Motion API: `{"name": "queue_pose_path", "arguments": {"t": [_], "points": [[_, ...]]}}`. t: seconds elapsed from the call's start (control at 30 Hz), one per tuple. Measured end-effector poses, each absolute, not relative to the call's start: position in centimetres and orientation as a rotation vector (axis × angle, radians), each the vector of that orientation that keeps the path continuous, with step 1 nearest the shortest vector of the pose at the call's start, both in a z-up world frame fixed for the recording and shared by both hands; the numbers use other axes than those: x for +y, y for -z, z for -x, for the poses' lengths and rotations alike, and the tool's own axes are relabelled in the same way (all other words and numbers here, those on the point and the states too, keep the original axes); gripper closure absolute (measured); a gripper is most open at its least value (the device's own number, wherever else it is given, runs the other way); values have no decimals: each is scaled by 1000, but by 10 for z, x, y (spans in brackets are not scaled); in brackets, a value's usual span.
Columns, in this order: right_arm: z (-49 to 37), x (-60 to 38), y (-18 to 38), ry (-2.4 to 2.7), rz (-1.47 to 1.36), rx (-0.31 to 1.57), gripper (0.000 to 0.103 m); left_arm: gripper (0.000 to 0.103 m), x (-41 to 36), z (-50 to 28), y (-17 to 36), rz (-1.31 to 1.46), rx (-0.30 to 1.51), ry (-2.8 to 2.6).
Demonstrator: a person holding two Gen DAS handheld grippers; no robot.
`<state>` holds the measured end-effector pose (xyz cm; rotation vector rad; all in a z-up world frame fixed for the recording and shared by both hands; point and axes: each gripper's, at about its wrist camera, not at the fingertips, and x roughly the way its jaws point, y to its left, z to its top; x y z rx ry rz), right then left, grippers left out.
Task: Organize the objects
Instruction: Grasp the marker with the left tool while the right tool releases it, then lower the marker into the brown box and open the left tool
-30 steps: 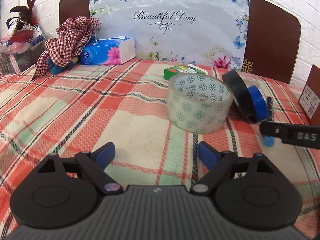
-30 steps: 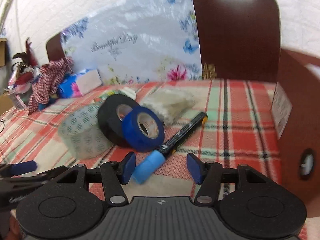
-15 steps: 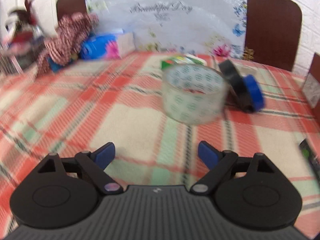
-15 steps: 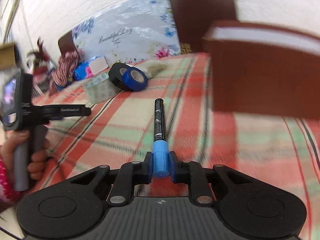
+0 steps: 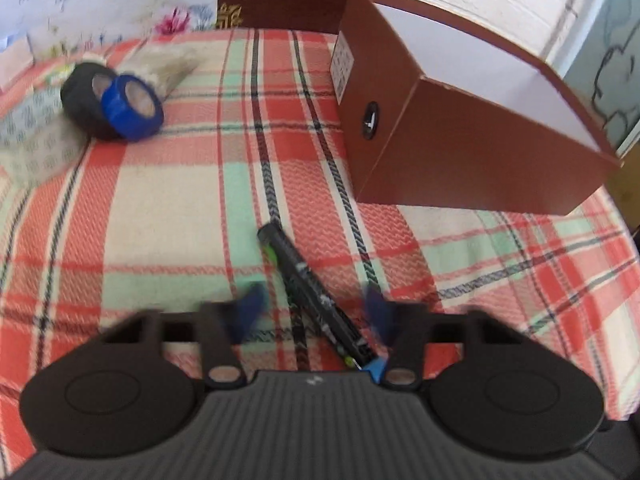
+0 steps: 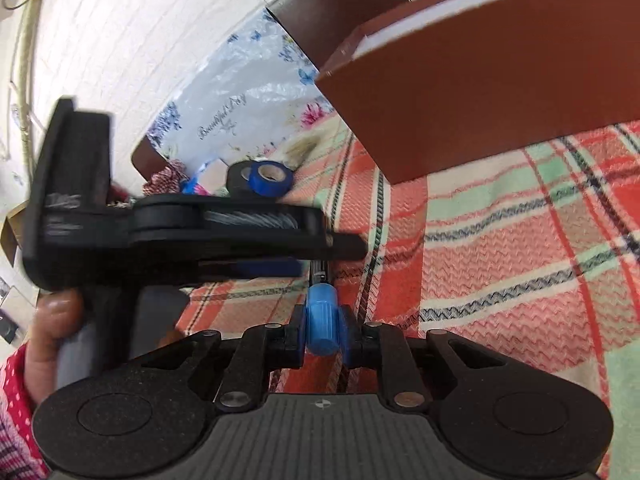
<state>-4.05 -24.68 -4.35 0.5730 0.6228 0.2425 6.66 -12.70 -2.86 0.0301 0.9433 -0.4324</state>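
Black-barrelled marker [image 6: 318, 276] with blue cap is pinched by right tool [image 6: 322, 330]; left tool [image 5: 314, 310] closing around it.

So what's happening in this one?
A person is tidying a plaid-covered surface with two handheld grippers. The right gripper is shut on the blue cap of a black marker. The left gripper is closing around the marker's barrel, pads not yet pressing. The brown box stands open close behind. The blue tape roll and black tape roll lie untouched farther back.
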Motion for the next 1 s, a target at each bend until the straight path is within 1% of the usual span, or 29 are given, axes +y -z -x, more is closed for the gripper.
{"name": "queue_pose_path", "arguments": {"t": [0.1,0.13,0.2,0.27,0.4,0.6,0.63,0.73,0.8,0.83,0.87,0.93,0.97,1.0], "points": [[46,-245,34,-242,-517,573,86,72,-120,-73,11,42,940,451],[48,-246,29,-243,-495,549,86,73,-121,-73,1,50,917,461],[50,-247,16,-231,-451,491,86,79,-126,-70,-25,63,859,510],[50,-249,2,-195,-410,423,86,81,-139,-70,-51,54,790,569],[41,-270,-21,-85,-343,299,86,81,-187,-82,-87,-22,695,647],[12,-328,-32,68,-311,256,86,81,-276,-113,-102,-76,649,713],[7,-337,-31,91,-304,254,86,80,-290,-116,-102,-91,640,719],[-6,-360,-27,183,-254,241,84,73,-329,-129,-89,-144,640,712],[-12,-375,-21,276,-215,248,73,66,-351,-138,-76,-192,665,687],[-15,-382,-18,313,-212,262,62,65,-359,-141,-69,-211,677,670],[-15,-389,-15,332,-220,259,63,65,-362,-143,-62,-225,687,657],[-9,-394,-12,335,-225,244,67,58,-356,-144,-55,-208,690,654],[-5,-393,-11,339,-213,233,67,54,-352,-143,-55,-201,688,654],[-1,-391,-9,346,-202,219,65,56,-350,-141,-56,-210,685,639]]}}
